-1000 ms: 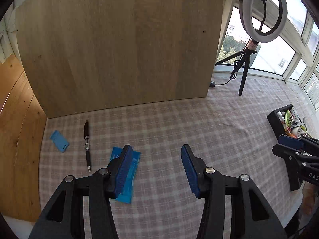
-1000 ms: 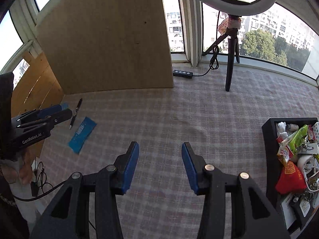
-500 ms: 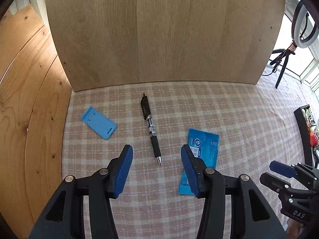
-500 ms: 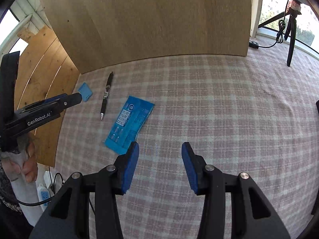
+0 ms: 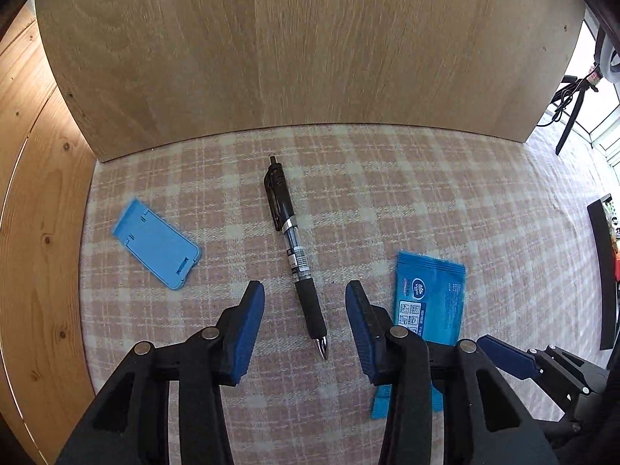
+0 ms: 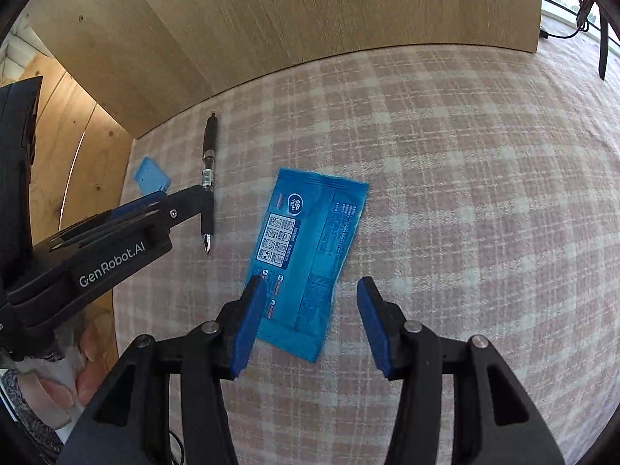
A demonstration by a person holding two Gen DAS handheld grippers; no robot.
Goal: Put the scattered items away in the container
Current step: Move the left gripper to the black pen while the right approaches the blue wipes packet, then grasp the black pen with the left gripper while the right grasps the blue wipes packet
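Closing in since a second ago, I now hold my spread left gripper [image 5: 305, 327] astride the pen [image 5: 295, 256] on the tabletop [image 5: 426, 193]; my spread right gripper [image 6: 312, 319] straddles the blue packet [image 6: 310, 255], so both pickups look imminent.

Black pen [image 5: 294, 255], blue packet [image 6: 306, 255], blue card [image 5: 157, 250] flat on cloth; container [image 5: 604, 271] far right.

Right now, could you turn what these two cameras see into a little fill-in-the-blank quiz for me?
1. The left gripper is open, and the ____ lies between its fingers.
2. The right gripper is open above a blue ____.
3. The blue phone stand lies on the side of the black pen away from the blue ____.
4. All three lie on a ____ cloth.

Missing words: pen; packet; packet; checked
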